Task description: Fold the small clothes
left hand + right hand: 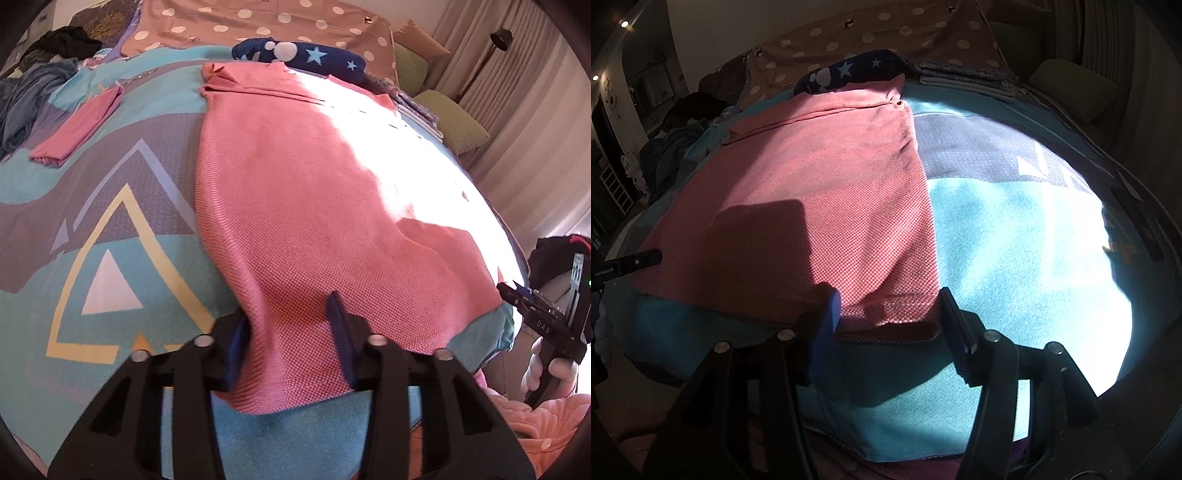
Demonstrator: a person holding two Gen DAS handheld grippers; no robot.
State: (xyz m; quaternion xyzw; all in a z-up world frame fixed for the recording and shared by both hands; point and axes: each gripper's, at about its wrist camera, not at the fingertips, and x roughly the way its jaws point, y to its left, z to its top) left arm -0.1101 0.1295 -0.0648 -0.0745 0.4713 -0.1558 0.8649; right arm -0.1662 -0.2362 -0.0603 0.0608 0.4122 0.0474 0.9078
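A pink knit garment (pixel 295 192) lies spread flat on a turquoise patterned blanket (pixel 110 229); it also shows in the right wrist view (pixel 820 192). My left gripper (pixel 291 332) is open, with its fingers on either side of the garment's near left hem corner. My right gripper (pixel 890 317) is open, with its fingers on either side of the near right hem corner, which is slightly folded over. The right gripper also appears at the right edge of the left wrist view (pixel 532 302).
A folded pink piece (pixel 77 129) lies at left on the blanket. A navy star-print bundle (pixel 299 55) and folded grey cloths (pixel 960 79) lie beyond the garment. Dark clothes (pixel 44 74) are piled at far left. Green pillows (pixel 461 122) and curtains are at right.
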